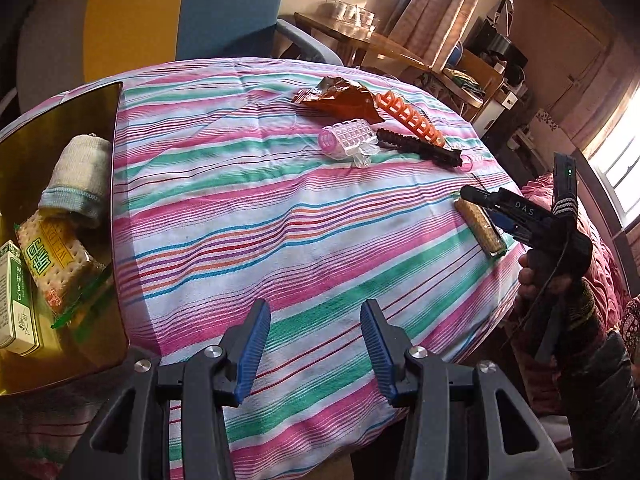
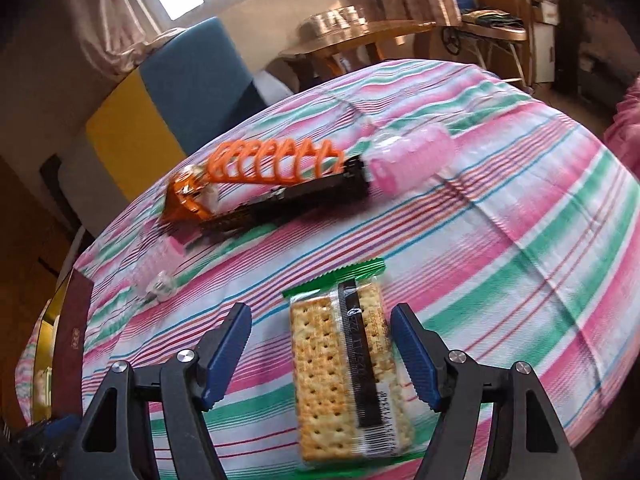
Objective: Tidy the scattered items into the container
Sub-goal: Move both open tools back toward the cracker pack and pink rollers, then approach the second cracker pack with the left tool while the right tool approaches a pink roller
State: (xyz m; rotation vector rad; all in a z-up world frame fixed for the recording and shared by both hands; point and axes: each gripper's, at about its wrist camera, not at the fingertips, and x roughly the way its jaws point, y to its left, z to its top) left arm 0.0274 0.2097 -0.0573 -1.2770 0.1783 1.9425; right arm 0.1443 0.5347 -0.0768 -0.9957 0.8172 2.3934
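Observation:
A gold container (image 1: 114,184) stands at the table's left edge and holds a rolled cloth (image 1: 78,178), a cracker pack (image 1: 56,264) and a small green-white box (image 1: 16,300). My left gripper (image 1: 316,344) is open and empty over the striped cloth. My right gripper (image 2: 322,354) is open, its jaws on either side of a cracker pack (image 2: 348,372) lying on the table; it also shows in the left wrist view (image 1: 480,228). Farther off lie an orange hair clip (image 2: 276,160), a black clip (image 2: 304,196), a pink roller (image 2: 412,160), a clear roller (image 1: 348,142) and a brown wrapper (image 1: 340,98).
The striped tablecloth (image 1: 280,216) covers a round table. A blue and yellow chair (image 1: 180,12) stands behind it, with a wooden table (image 1: 360,36) and shelves beyond. The container's dark side (image 2: 72,332) shows at the left in the right wrist view.

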